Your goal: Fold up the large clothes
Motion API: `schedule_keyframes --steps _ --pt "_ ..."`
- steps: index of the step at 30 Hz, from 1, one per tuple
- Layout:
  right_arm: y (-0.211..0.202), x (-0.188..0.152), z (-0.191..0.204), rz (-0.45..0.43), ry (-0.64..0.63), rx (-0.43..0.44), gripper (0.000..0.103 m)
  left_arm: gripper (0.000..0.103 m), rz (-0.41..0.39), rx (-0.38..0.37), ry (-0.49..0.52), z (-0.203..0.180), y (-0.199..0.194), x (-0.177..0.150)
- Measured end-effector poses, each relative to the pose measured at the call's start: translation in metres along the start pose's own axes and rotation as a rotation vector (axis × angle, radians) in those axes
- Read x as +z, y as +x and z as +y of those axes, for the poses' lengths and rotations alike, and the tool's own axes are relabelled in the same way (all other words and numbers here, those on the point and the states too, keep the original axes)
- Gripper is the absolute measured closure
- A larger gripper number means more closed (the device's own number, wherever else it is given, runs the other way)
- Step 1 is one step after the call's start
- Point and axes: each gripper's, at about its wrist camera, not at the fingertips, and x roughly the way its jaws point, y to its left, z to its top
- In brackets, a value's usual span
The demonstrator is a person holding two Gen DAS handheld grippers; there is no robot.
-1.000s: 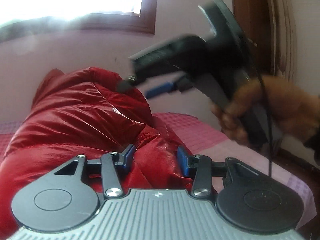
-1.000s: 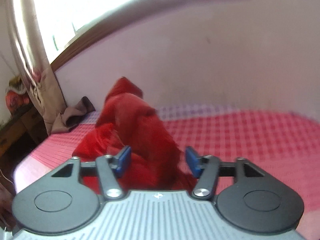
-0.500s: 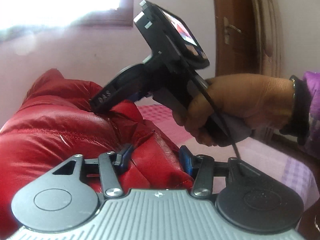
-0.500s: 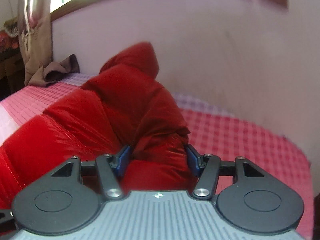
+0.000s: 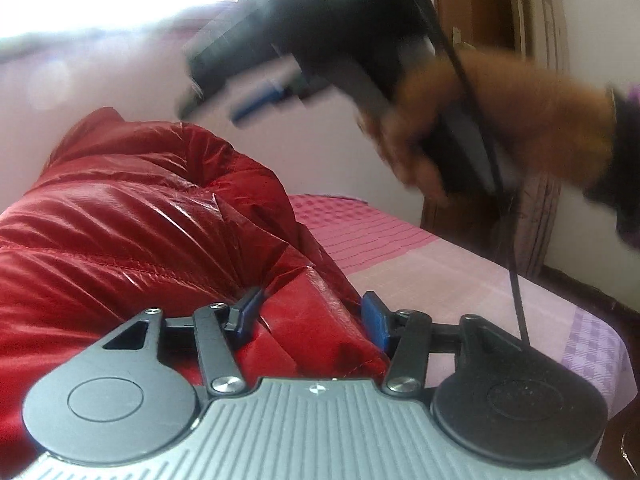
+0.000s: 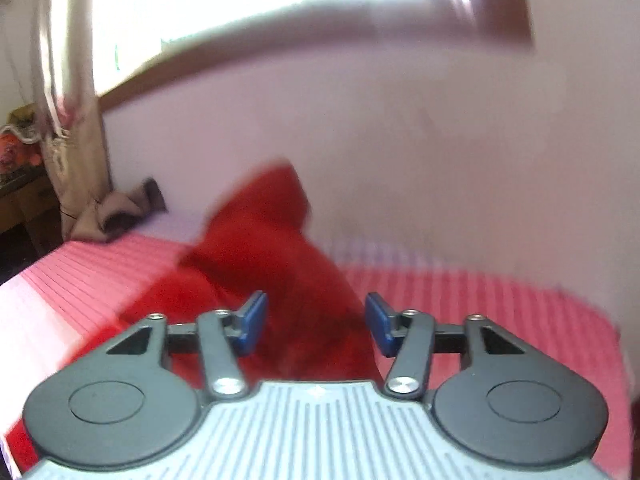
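Note:
A shiny red puffer jacket (image 5: 132,224) lies bunched on a pink checked bed (image 5: 420,264). My left gripper (image 5: 312,316) is low at the jacket's near edge, fingers wide apart with a fold of red fabric between them. My right gripper (image 5: 256,100) shows blurred in the left wrist view, held by a hand (image 5: 500,120) in the air above the jacket. In the right wrist view the right gripper (image 6: 316,322) is open, raised off the jacket (image 6: 272,248), which lies blurred ahead of it.
A pale wall and a bright window (image 6: 260,8) are behind the bed. A curtain (image 6: 72,92) and a brown cloth (image 6: 120,212) are at the bed's far left. A wooden door frame (image 5: 492,32) stands to the right. The bed edge (image 5: 592,344) drops off at right.
My right gripper has lifted up and away from the jacket and is moving fast, blurred. My left gripper stays at the jacket's near fold.

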Motion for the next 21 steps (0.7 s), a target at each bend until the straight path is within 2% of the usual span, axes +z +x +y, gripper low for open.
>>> schedule_keyframes --steps 2,4,8,15,21 --pt "0.003 0.014 0.019 -0.008 -0.065 0.024 0.059 0.049 -0.002 0.003 0.001 0.0 0.003 -0.001" --pt "0.019 0.021 0.036 0.021 -0.125 0.034 0.066 0.049 -0.005 0.004 0.001 0.0 0.004 -0.001" --pt "0.065 0.013 0.052 0.16 -0.225 -0.002 0.071 0.049 -0.011 0.005 0.006 0.0 0.01 -0.007" --pt "0.095 -0.009 0.03 0.27 -0.148 -0.007 0.073 0.049 -0.022 0.001 0.023 -0.003 0.015 -0.011" --pt "0.111 -0.025 0.023 0.283 -0.084 0.014 0.074 0.049 -0.021 -0.006 0.024 0.001 0.017 -0.015"
